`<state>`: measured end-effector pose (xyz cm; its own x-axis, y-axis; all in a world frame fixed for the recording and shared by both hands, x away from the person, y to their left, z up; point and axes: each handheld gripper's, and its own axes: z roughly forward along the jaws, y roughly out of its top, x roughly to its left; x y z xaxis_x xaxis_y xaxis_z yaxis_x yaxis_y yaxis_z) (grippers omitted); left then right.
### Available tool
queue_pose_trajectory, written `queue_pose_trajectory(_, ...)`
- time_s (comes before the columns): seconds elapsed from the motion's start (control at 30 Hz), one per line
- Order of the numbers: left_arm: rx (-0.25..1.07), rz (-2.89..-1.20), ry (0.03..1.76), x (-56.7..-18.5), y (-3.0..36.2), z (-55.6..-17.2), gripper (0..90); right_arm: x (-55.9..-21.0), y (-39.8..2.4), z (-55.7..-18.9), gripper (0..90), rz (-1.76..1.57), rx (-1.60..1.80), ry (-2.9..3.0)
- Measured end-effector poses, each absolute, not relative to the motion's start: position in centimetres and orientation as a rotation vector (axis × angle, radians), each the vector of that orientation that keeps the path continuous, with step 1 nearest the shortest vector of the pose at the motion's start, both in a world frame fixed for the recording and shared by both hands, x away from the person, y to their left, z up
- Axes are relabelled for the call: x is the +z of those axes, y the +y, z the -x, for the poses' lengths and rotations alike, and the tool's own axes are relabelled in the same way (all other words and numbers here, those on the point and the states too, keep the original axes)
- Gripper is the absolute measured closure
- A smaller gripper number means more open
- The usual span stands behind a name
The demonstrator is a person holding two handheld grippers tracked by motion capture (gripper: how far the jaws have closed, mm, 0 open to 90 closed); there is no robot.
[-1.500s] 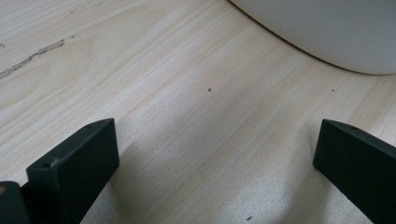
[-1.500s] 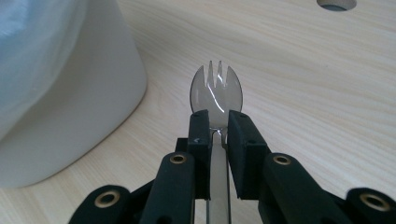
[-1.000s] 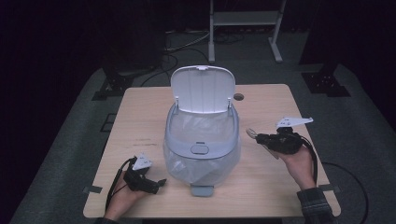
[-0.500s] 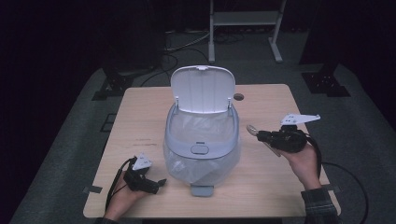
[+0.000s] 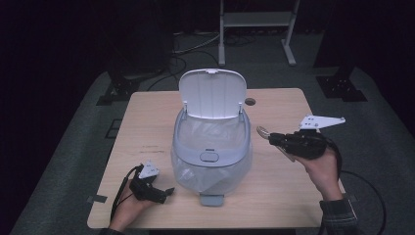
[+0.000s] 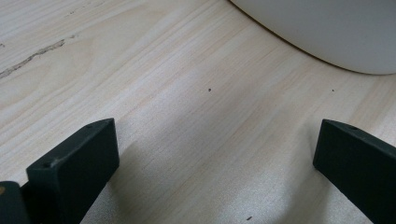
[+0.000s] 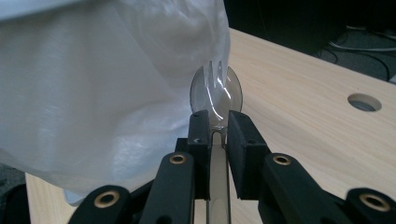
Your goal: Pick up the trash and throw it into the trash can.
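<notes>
Right tool [image 5: 272, 138], held up in the person's right hand [image 5: 324, 169] at the right side of the pale wooden counter [image 5: 147, 122], has its two black jaws pressed together on the handle of a clear plastic spork [image 7: 216, 93]. In the right gripper view the spork's rounded, tined head stands just beyond the jaw tips, close against the translucent white plastic liner bag [image 7: 93, 93]; whether the two touch I cannot tell. In the high view the spork's head [image 5: 263, 131] shows as a small pale oval just to the right of the pale grey-blue plastic waste bin [image 5: 211, 156], near its rim. The bin stands at the middle of the counter with its white hinged lid [image 5: 212, 93] raised upright at the back, the liner bag draped inside and over its rim.

Left tool [image 5: 166, 193] lies low on the counter at the near left, in the person's left hand [image 5: 129, 205], just beside the bin's base. In the left gripper view its jaws stand wide apart with bare wood between them and the bin's curved white wall [image 6: 327, 32] ahead.

A small round hole [image 5: 250, 102] sits in the counter behind the bin.
</notes>
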<state>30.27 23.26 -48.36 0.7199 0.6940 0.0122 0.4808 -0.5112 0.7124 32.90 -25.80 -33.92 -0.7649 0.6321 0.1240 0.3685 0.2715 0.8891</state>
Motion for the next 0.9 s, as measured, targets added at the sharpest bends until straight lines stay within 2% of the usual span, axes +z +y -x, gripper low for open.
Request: queue_pose_trajectory(0.9,0.388,-2.21,0.886,-48.4,23.3,-30.3,0.0,-28.6,-24.3,-31.5,78.9,-0.718,1.617,2.227)
